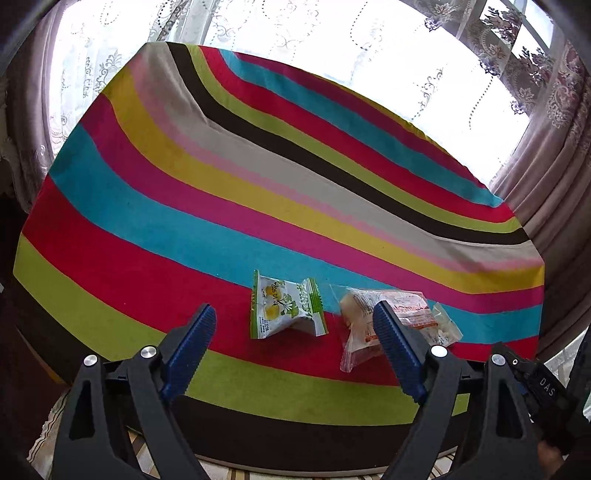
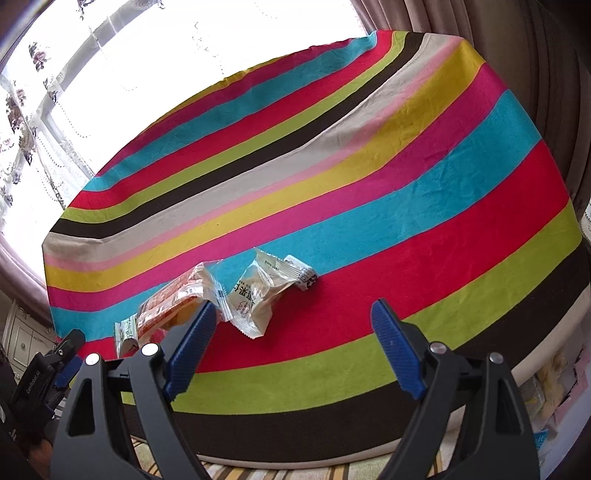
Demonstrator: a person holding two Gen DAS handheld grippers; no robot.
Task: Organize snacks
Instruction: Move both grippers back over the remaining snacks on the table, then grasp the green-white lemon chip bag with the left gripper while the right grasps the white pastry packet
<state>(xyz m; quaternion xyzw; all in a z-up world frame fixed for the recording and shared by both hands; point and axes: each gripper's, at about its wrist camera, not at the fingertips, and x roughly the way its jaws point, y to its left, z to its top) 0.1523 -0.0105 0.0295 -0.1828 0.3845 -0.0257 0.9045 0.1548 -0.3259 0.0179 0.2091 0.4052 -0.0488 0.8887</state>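
- Table [image 1: 147, 236] was covered by a cloth in wide stripes: red, blue, yellow, pink, cream, brown, lime.
- Lace curtains [image 1: 295, 29] hung behind the far edge, with bright window light coming through them.
- Three snack packets lay near the table's front edge, on the red and blue stripes.
- Green packet [image 1: 286, 304], white with lemon print, lay on the red stripe, crumpled; it was apart from the next packet, a strip of red cloth between.
- Orange packet [image 1: 388, 317], clear wrap with orange print, lay just right of the green one in the left wrist view, partly hidden by a finger.
- White packet [image 2: 266, 291], pale wrap with dark lettering, lay just beside the orange packet [image 2: 173, 302] in the right wrist view; whether they touched, could not tell.
- The green packet [image 2: 127, 332] showed in that view only as a sliver at the left, behind the orange one.
- Left gripper [image 1: 295, 343] pointed down at the table, blue pads [image 1: 192, 347] spread wide with nothing between them; green packet lay just beyond the gap.
- Right gripper [image 2: 291, 343] had its pads [image 2: 395, 350] likewise wide apart and empty, over the red and lime stripes, with the white packet just ahead of its left finger.
- Each gripper's body showed at the edge of the other's view.
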